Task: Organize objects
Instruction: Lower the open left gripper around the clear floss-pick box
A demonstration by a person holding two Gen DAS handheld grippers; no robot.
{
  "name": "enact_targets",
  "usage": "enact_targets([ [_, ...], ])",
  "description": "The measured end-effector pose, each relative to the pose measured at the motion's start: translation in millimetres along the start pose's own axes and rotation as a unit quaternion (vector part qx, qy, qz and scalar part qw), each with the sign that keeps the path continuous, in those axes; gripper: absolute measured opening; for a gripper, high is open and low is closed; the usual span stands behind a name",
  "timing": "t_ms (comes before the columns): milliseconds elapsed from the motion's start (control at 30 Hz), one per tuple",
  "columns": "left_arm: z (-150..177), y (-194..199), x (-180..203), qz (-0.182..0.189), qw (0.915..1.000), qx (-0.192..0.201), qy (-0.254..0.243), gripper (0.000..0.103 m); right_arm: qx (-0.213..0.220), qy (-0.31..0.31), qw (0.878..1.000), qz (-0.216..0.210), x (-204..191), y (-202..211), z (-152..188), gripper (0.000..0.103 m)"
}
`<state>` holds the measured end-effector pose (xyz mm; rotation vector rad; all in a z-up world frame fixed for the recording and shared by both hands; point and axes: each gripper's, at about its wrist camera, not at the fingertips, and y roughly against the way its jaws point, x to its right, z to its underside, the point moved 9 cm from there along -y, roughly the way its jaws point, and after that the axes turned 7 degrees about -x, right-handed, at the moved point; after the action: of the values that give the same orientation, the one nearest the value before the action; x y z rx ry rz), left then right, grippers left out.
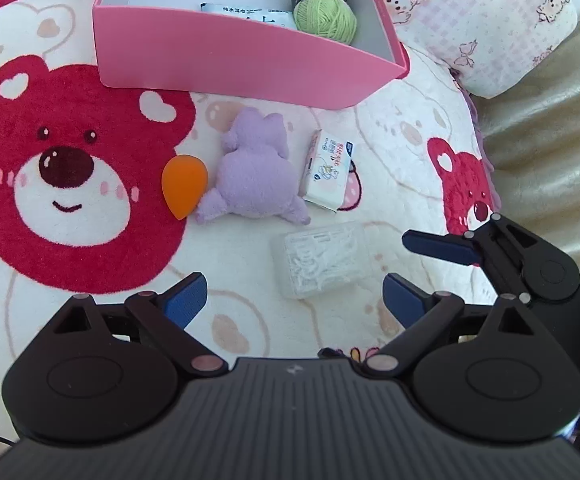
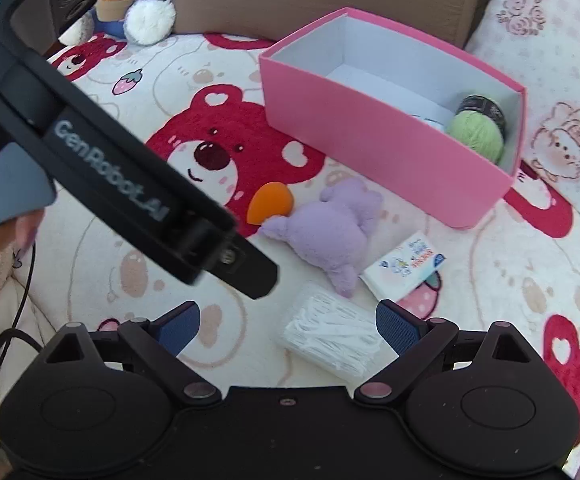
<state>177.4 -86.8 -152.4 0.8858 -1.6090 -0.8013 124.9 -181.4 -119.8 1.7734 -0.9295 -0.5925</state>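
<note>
Four things lie loose on the bed blanket (image 1: 90, 304) in front of the pink box (image 1: 226, 64), which already holds a green yarn ball (image 1: 324, 16) and a white packet (image 1: 246, 14). Going down in size: the purple plush (image 1: 256, 172) in the middle, the clear box of floss picks (image 2: 330, 336) nearest the grippers, the tissue pack (image 1: 328, 168) to the plush's right, and the orange sponge (image 1: 182, 186) touching its left side.

Both grippers hang empty with jaws spread. The right gripper (image 2: 288, 330) is the nearer one: the floss box lies directly between its fingertips, long axis running diagonally, far-left to near-right. The left gripper (image 1: 294, 302) sits just short of the same box, slightly to its left. I judge the floss box the next pick, by the right hand, with the pink box ahead and a little to the right.
</note>
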Motion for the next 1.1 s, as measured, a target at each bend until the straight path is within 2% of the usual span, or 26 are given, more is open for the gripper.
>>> enact_targets([
  [400,0,-35,-11,0.028,0.9995,0.012,0.007,0.095,-0.015,-0.036,0.999,0.011,10,-38,8,0.097],
  [567,1,-47,-14,0.052,0.9984,0.009,0.022,0.095,-0.021,-0.076,0.997,0.007,22,-45,16,0.097],
  [667,2,-53,-13,0.058,0.9982,0.010,0.014,0.095,-0.025,-0.096,0.995,0.014,30,-46,23,0.097],
  [767,1,-59,-13,0.059,0.9980,0.020,0.011,0.094,-0.018,-0.123,0.992,0.016,40,-44,26,0.097],
  [867,-2,-68,-15,0.043,0.9985,0.031,0.013,0.093,-0.021,-0.136,0.990,0.021,45,-48,27,0.097],
  [1100,-1,-85,-9,0.056,0.9980,0.028,0.011,0.090,-0.042,-0.142,0.989,0.012,47,-59,30,0.097],
])
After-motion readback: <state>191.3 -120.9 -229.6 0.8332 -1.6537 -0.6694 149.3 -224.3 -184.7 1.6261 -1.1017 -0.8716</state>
